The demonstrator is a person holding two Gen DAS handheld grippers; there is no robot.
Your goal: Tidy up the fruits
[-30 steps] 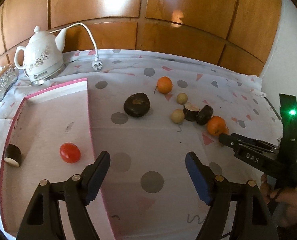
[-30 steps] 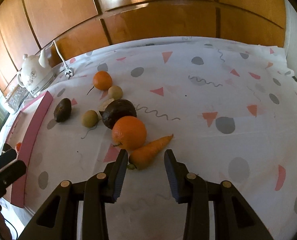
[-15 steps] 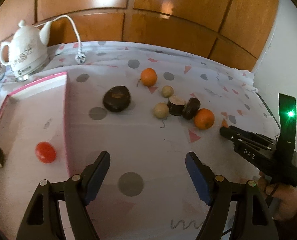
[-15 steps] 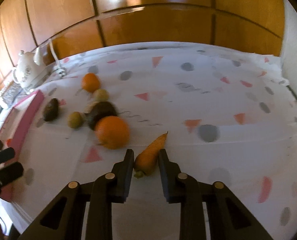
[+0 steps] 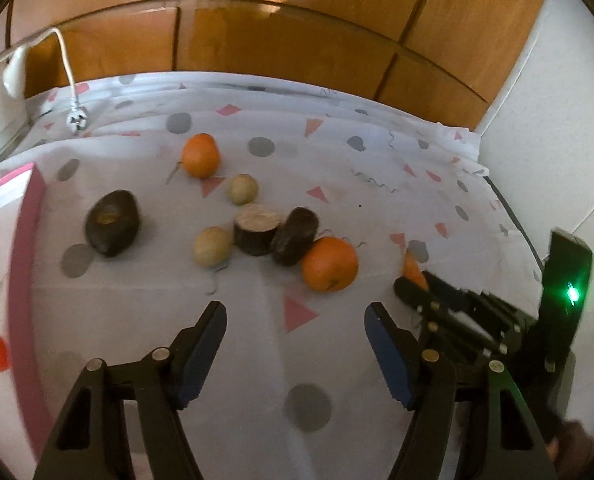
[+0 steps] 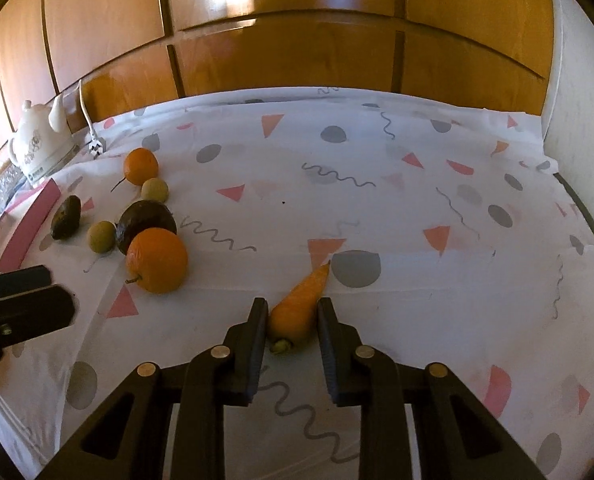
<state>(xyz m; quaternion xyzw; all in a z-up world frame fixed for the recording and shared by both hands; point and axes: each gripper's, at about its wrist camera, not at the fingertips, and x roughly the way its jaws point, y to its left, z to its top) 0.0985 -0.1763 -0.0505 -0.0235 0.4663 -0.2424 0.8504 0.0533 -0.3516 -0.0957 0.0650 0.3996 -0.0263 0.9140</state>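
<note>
Orange carrot (image 6: 301,305) — lies on bench (image 6: 417,216), thick stem end between right tongs (image 6: 291,322), pads touching its flanks; firmness of grip cannot tell. Judged stiff, light, tapered — hold thick end. Left tongs (image 5: 295,330) spread, nothing held.

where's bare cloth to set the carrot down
Bare cloth spreads right of and beyond the carrot, toward the wall. Another patch lies between the left gripper fingers. It is crowded around the near orange and the dark fruit behind it.
</note>
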